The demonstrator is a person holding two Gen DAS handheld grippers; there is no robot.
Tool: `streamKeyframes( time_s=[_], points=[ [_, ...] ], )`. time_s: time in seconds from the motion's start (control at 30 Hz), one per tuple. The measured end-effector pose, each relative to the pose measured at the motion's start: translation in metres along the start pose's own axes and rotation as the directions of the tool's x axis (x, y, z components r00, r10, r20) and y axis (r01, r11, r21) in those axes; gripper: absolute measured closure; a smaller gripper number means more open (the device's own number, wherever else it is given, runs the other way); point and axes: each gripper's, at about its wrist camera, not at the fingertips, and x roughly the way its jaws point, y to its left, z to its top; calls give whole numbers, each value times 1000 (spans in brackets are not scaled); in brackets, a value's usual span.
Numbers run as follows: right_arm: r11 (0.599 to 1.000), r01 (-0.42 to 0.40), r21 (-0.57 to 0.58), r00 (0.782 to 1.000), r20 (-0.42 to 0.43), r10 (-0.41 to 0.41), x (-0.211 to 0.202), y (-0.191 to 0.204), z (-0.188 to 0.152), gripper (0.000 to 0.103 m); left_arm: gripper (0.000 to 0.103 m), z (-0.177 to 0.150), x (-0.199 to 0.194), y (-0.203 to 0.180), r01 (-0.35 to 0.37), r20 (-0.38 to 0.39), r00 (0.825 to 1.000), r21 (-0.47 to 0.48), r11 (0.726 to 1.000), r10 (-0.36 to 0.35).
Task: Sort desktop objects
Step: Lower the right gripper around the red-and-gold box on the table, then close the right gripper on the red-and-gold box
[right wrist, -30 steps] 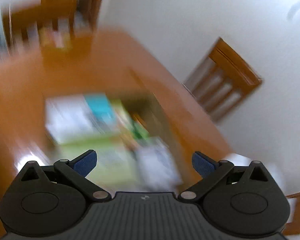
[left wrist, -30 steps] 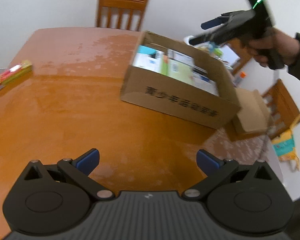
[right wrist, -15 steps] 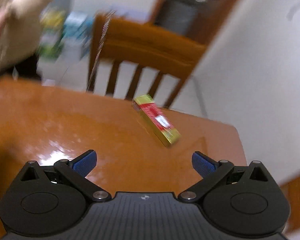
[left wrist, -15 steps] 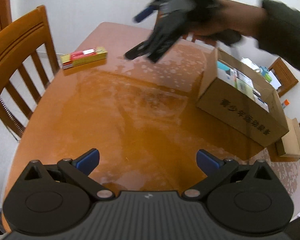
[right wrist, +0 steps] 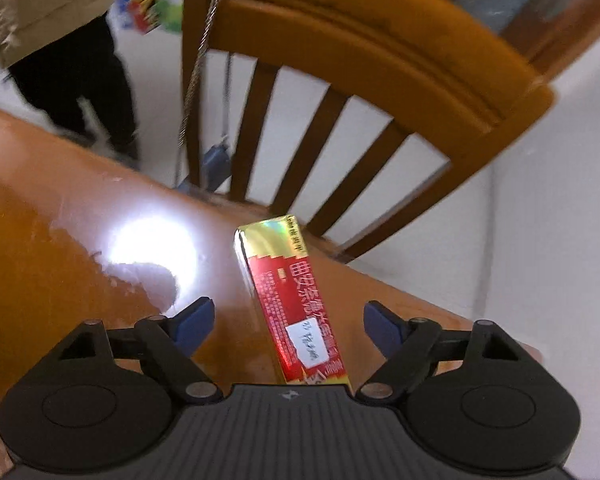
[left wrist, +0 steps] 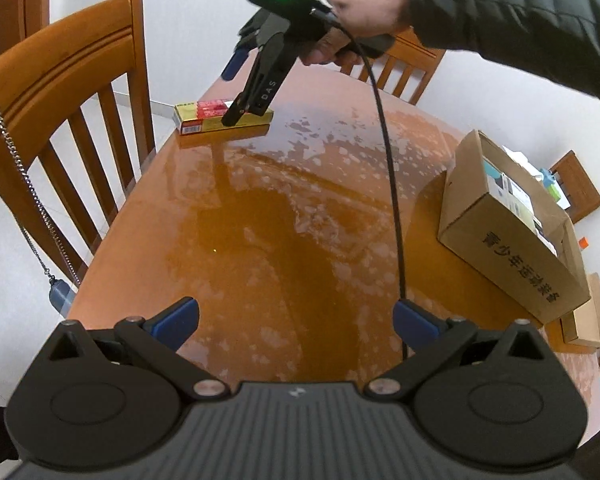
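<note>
A long gold and red box (right wrist: 294,300) lies flat on the orange table near its far corner, also seen as the gold and red box (left wrist: 204,116) in the left wrist view. My right gripper (right wrist: 288,320) points steeply down over it with the box lying lengthwise between its blue pads; the jaws are closing and the pads stand clear of the box sides. In the left wrist view the right gripper (left wrist: 230,92) is held by a hand in a dark sleeve. My left gripper (left wrist: 296,318) is open over bare table, with nothing between its fingers.
A cardboard box (left wrist: 512,236) full of packets stands at the table's right side. A wooden chair (left wrist: 72,120) with a hanging chain stands by the left edge, another chair (left wrist: 396,68) is at the far end. A person (right wrist: 64,52) stands beyond the table.
My right gripper swung from above the cardboard box across the table and came down over the gold and red box, its jaws narrowing. My left gripper turned left, so the cardboard box slid to the right.
</note>
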Motion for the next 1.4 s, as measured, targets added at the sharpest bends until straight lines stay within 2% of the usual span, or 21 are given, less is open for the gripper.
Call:
streamKeyframes(
  time_s=[0.23,0.33,0.47,0.53,0.63,0.93,1.17,1.4],
  points=[
    [997,-58,-43,997,-56,56,26,-4,1,19,0,1,7,4,19,-10,1000,10,1000,-18],
    [995,-81,-54,995,-71,77,32,-3,1,32,0,1,7,6,25,-18,1000,8,1000,-25],
    [994,-100,-46,993,-74,97,37,-7,3,33,0,2,9,7,30,-25,999,10,1000,-30],
    [993,-113,-44,991,-72,109,30,-5,1,40,0,4,10,7,36,-27,999,11,999,-35],
    [994,-102,-44,993,-70,99,26,-3,1,50,0,9,8,5,36,19,999,24,999,-36],
    [996,-89,8,994,-55,89,21,1,-3,57,0,42,11,3,32,142,989,72,997,-42],
    [995,-82,61,997,10,81,-19,34,-22,59,0,64,6,-5,43,197,978,112,993,-64],
    [990,-73,119,997,12,72,-71,83,-57,59,0,73,-1,-33,95,187,973,216,972,-136]
  ],
)
